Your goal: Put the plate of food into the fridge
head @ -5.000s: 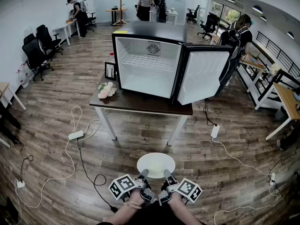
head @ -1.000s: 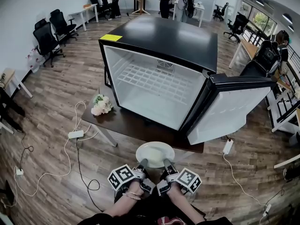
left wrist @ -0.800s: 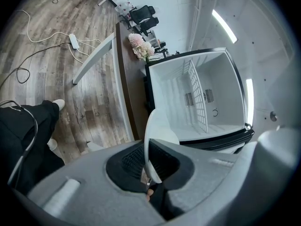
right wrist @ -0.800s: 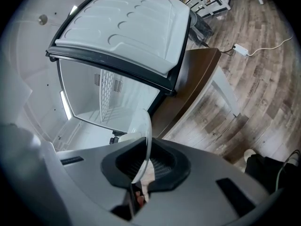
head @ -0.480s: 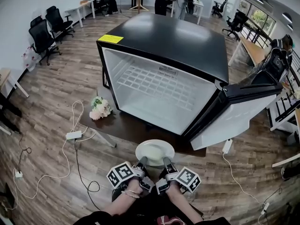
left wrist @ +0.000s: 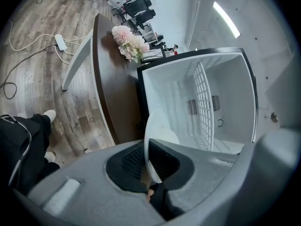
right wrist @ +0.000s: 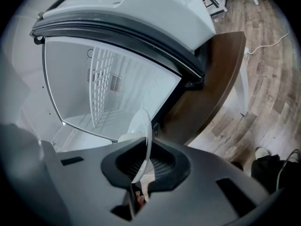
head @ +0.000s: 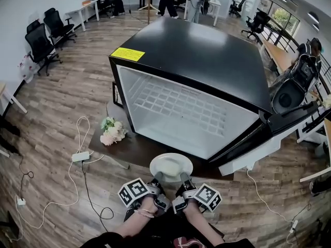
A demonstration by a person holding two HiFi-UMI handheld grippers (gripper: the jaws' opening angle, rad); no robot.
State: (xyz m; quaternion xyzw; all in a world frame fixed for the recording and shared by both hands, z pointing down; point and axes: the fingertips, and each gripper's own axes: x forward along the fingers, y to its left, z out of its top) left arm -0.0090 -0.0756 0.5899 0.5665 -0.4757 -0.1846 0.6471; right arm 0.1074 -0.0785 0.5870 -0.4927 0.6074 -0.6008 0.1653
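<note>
Wood-floored office space lies all around. At its centre the white plate (head: 171,167), with a pale helping of food, hangs in the air just before the near edge of the dark worktop (head: 135,150), not yet inside the open mini fridge (head: 196,50). The left hand-held gripper (head: 157,179) pinches the plate's near-left rim and the right hand-held gripper (head: 183,179) its near-right rim. Both grips bite only thin rim, so uneven pushing could tilt the plate and spill food. The far edge could also knock the fridge's sill or wire shelf (head: 176,103).

One plate (head: 155,167): near rim hidden within left gripper (head: 157,180) and right gripper (head: 183,180); pale food (head: 170,165) too indistinct to identify.
</note>
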